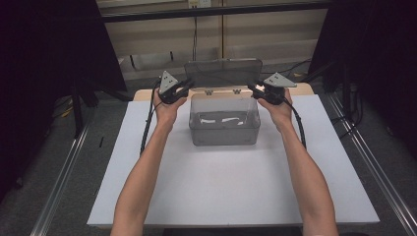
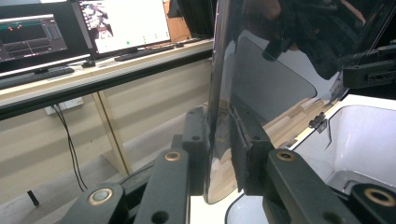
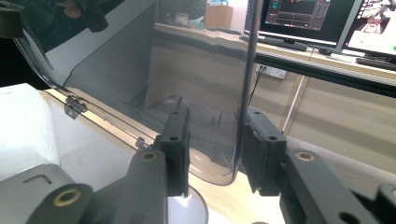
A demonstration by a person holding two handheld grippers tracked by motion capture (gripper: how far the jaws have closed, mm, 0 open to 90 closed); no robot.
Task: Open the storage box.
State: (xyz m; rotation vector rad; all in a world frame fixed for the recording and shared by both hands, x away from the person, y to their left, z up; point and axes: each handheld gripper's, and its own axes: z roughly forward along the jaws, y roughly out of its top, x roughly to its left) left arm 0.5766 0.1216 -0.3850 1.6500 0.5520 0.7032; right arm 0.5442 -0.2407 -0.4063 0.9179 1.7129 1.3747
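Lid (image 1: 223, 73) stands upright above the box (image 1: 224, 120). Left gripper (image 2: 219, 154) is clamped on one lid edge; right gripper (image 3: 215, 144) straddles the other, one pad apparently clear. Lowering remains.

Your bench (image 1: 221, 187) has a white top with a wooden strip along its far edge; a clear plastic box (image 1: 224, 127), lid (image 1: 223, 73) raised, stands on its far half.

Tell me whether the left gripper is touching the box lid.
Touching. The left gripper view shows the left gripper with both jaws pressed flat against the edge of the clear lid.
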